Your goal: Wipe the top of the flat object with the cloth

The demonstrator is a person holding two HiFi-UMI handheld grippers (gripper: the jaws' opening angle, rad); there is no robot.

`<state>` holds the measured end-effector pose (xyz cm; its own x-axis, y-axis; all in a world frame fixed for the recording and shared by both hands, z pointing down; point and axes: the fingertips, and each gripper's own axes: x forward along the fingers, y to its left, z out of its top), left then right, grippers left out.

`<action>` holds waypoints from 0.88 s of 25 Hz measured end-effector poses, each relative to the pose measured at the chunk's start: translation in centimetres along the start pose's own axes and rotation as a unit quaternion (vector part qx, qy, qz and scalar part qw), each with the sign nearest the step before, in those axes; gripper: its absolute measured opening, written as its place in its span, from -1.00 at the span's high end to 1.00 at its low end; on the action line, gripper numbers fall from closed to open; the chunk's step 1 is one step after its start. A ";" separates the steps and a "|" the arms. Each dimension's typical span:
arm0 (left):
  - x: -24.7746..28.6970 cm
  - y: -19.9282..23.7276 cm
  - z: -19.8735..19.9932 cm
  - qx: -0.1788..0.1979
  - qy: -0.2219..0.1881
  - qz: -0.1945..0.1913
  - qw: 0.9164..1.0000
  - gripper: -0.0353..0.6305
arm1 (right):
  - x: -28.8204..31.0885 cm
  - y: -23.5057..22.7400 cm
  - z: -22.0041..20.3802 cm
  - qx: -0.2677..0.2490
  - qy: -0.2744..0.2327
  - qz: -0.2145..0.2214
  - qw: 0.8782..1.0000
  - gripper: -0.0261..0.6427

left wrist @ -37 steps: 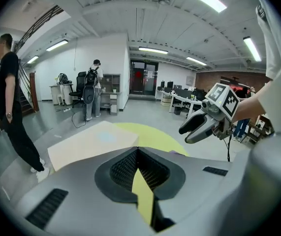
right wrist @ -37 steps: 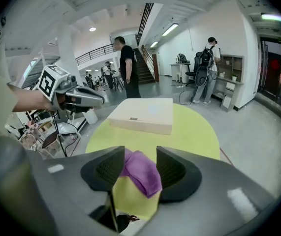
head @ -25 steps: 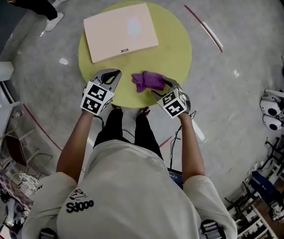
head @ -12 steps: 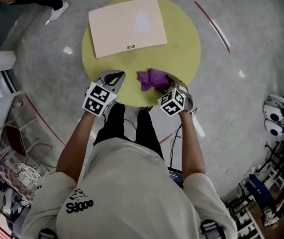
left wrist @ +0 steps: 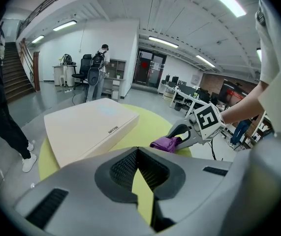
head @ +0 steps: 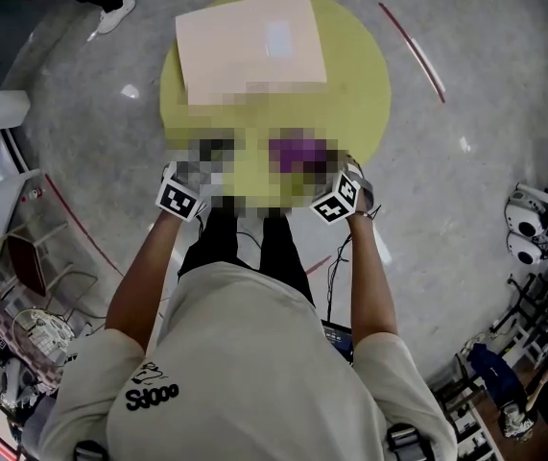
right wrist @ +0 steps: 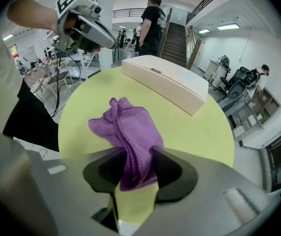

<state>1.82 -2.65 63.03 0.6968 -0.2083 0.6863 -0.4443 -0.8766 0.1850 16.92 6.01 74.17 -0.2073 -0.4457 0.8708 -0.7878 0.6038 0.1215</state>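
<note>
Head view: flat object (head: 251, 41) sits on far part of yellow counter (head: 365, 84). Purple cloth (head: 302, 150) lies nearer the person than flat object, apart from it, partly masked.

Left gripper view: left hand-held gripper (left wrist: 138, 150) is clenched, tips together, nothing betw. them, pointing toward flat object.

Right gripper view: right hand-held gripper (right wrist: 139, 155) is closing on cloth, fabric pinched betw. jaws, short of flat object.

Top looks unwiped; lift, carry & wipe all left.

Fuzzy cloth (right wrist: 130, 136), seemingly matt tabletop (right wrist: 194, 132)
</note>
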 end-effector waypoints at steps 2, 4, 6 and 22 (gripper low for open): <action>-0.3 0.2 0.0 0.002 -0.001 0.002 1.000 0.88 | 0.1 0.0 0.0 -0.009 0.006 -0.003 1.000 0.47; -0.6 0.5 0.0 0.003 -0.004 0.004 1.000 0.88 | 0.1 0.0 0.1 -0.010 0.009 -0.003 1.000 0.56; -1.0 0.9 0.2 0.005 -0.009 0.008 1.000 0.88 | -0.2 -0.1 0.3 -0.003 0.006 -0.002 1.000 0.64; -7.7 7.2 8.7 0.017 -0.121 0.074 0.990 0.88 | -10.9 -6.9 12.9 0.179 -0.193 -0.059 0.963 0.68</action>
<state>-1.84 -11.09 52.96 0.7415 -0.4295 0.5155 -0.5349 -0.8422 0.0678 17.10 -1.83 57.68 -0.2505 -0.7511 0.6108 -0.9539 0.2993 -0.0232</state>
